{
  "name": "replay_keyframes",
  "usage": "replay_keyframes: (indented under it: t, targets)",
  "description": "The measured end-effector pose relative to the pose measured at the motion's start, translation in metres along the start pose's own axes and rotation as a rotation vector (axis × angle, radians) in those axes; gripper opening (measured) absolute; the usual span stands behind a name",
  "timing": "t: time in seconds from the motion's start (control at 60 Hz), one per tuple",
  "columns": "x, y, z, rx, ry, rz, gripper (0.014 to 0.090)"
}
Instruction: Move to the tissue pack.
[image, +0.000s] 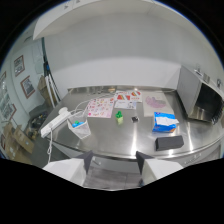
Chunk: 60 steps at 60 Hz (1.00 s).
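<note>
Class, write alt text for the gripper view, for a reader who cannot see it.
A blue and white tissue pack lies on a shiny metal table, well beyond the open tongs and off to one side. A black box sits just in front of it, with a small green object and picture sheets near the middle.

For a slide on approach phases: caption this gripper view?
Open gripper above the near edge of a steel table, the blue tissue pack ahead and right, well beyond the fingers.
</note>
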<state>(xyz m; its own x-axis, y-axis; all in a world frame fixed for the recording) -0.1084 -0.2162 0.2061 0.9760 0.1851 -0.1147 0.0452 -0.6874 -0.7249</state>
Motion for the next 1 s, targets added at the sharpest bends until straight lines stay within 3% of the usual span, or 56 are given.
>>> replay_keyframes:
  t: [0.167, 0.533, 1.0]
  targets:
    - [0.029, 0.005, 0.008, -0.004, 0.020, -0.020, 0.0844]
    - [0.147, 0.010, 0.035, -0.018, 0.179, -0.007, 0.0845]
    - [0.224, -0.028, 0.144, -0.044, 0.196, 0.019, 0.0844]
